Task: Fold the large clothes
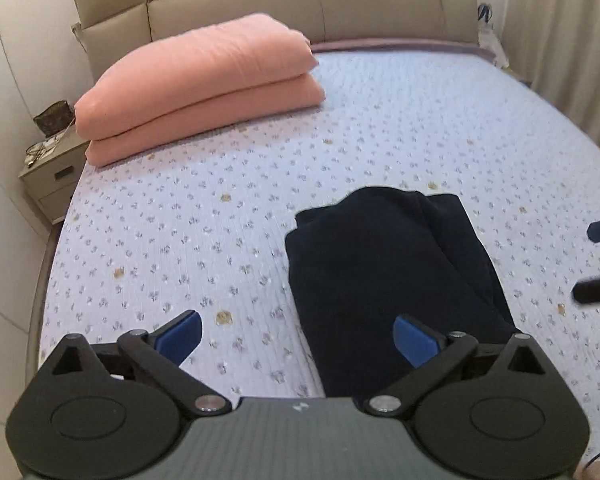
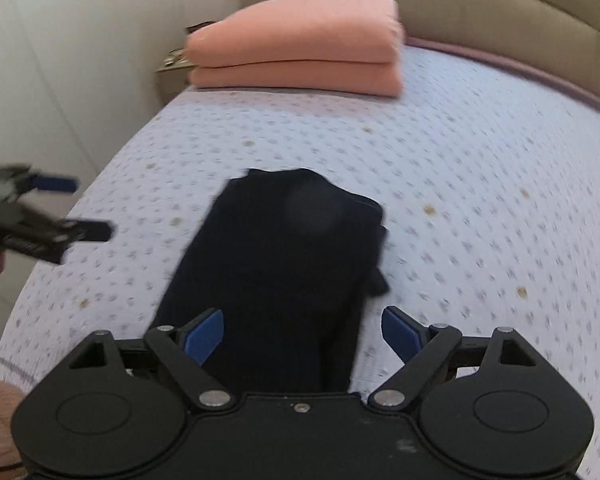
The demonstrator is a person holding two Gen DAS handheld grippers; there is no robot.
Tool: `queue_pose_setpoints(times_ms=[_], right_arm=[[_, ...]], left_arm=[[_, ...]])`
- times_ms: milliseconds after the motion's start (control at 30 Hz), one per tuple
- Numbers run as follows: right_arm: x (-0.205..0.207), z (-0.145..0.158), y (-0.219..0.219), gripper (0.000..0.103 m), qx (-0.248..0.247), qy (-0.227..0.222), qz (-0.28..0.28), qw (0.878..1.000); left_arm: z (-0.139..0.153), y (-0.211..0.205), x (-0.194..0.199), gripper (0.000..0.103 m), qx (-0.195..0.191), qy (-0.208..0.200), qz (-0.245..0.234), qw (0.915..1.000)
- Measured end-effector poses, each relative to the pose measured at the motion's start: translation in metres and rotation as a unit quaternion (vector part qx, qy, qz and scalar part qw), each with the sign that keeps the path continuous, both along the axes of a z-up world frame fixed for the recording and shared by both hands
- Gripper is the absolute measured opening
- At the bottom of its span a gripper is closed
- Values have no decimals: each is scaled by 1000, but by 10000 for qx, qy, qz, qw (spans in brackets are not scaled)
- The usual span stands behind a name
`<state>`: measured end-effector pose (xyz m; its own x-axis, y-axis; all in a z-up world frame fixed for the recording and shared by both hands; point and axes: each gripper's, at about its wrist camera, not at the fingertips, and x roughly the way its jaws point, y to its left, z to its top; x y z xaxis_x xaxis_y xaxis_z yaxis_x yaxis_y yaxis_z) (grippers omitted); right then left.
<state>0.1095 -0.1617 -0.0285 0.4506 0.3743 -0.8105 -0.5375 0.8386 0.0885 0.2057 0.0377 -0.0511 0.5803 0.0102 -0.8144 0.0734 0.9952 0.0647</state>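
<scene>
A dark navy garment (image 1: 392, 264) lies folded into a long narrow strip on the bed, also seen in the right wrist view (image 2: 284, 264). My left gripper (image 1: 298, 338) hangs above the bed with its jaws wide apart and nothing between the blue pads; its right pad is over the garment's left edge. My right gripper (image 2: 302, 332) is open too, above the near end of the garment, holding nothing. The right gripper's fingertips (image 1: 598, 264) show at the far right of the left wrist view. The left gripper (image 2: 72, 208) appears blurred at the left of the right wrist view.
The bed sheet (image 1: 220, 216) is pale lilac with small flowers. A folded pink quilt (image 1: 204, 88) lies at the head of the bed by the beige padded headboard (image 1: 300, 4). A bedside table (image 1: 52, 172) stands left of the bed. Curtains (image 1: 568, 40) hang on the right.
</scene>
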Motion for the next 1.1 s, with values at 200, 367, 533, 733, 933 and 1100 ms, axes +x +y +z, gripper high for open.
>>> queue_pose_setpoints(times_ms=[200, 367, 533, 733, 933, 1100], right_arm=[[-12, -29, 5, 102, -587, 231, -215, 9978], [-9, -48, -5, 102, -642, 578, -584, 9946], [-16, -52, 5, 102, -769, 666, -438, 9939], [-32, -52, 15, 102, -804, 767, -242, 9935], [-33, -54, 17, 102, -798, 761, -169, 9938], [-32, -54, 16, 102, -786, 760, -151, 9939]], left_arm=[[-20, -17, -21, 103, 157, 404, 78, 9990], [-40, -6, -37, 103, 315, 694, 418, 9962], [-40, -4, -48, 103, 231, 783, 468, 9956], [-39, -10, -49, 103, 214, 791, 280, 9962], [-39, -10, -50, 103, 210, 789, 278, 9963], [-39, -8, -50, 103, 198, 795, 262, 9963]])
